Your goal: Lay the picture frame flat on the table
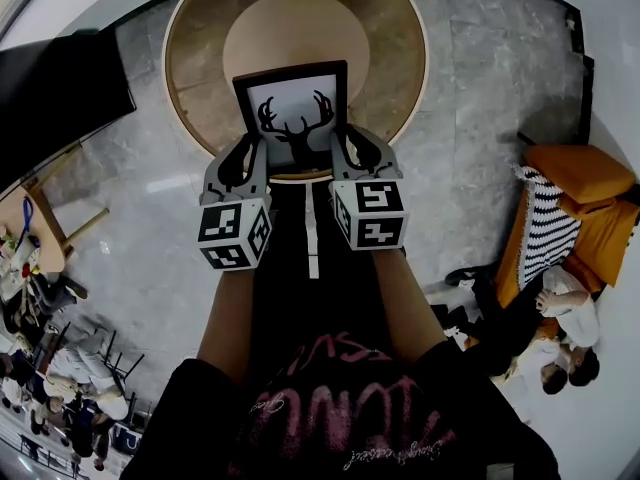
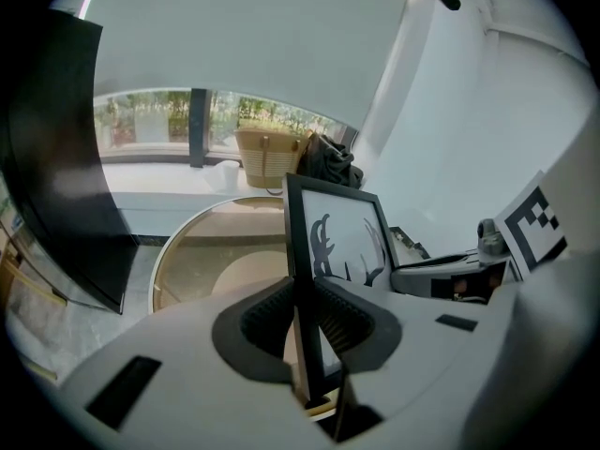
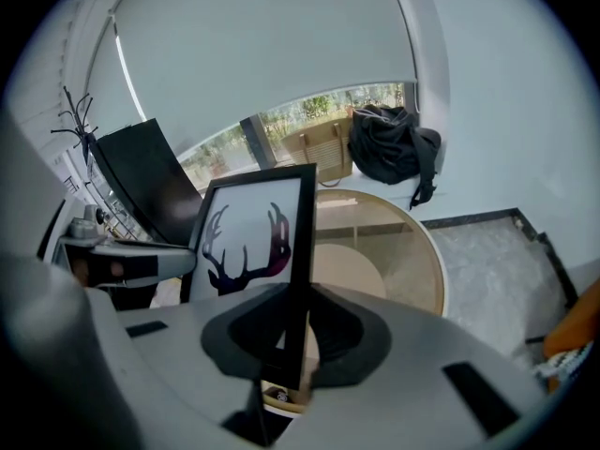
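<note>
Above the round table [image 1: 395,78], both grippers [image 1: 243,168] [image 1: 357,158] clamp the picture frame [image 1: 292,113] by its edges, seemingly upright, ready for lowering.

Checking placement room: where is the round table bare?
Round table is bare behind the picture frame to its far rim and on both sides. Crowded only at the near edge, where left gripper and right gripper clamp the frame.

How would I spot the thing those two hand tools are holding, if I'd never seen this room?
Find the round glass table with the wooden rim. At its near edge, the left gripper and right gripper each clamp one side edge of a black frame. It is the only thing there showing a dark stag silhouette with antlers on white.
</note>
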Motion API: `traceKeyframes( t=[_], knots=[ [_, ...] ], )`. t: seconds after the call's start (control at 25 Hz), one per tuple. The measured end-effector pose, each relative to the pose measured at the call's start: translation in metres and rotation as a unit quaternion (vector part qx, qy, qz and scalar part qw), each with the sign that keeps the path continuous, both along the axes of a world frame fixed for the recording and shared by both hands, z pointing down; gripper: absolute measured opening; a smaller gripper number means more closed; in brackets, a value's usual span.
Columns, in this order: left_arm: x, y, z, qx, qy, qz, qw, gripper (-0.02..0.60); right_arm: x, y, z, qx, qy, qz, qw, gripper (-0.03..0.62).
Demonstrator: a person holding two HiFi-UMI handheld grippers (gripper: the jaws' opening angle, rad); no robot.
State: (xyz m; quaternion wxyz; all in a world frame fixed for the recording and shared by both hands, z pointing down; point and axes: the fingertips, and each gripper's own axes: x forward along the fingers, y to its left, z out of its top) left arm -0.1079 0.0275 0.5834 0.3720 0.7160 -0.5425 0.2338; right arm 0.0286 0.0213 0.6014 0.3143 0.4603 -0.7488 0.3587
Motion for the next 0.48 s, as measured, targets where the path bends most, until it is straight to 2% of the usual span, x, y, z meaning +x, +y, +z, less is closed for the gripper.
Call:
traceKeyframes(
  t=[0.48],
  knots=[
    [0.006,0.032,0.058,-0.054,-0.003,0.001,0.9985,0.072,0.006,0.033,0.059,-0.057,0.007,-0.005,0.998,0.08]
  ],
)
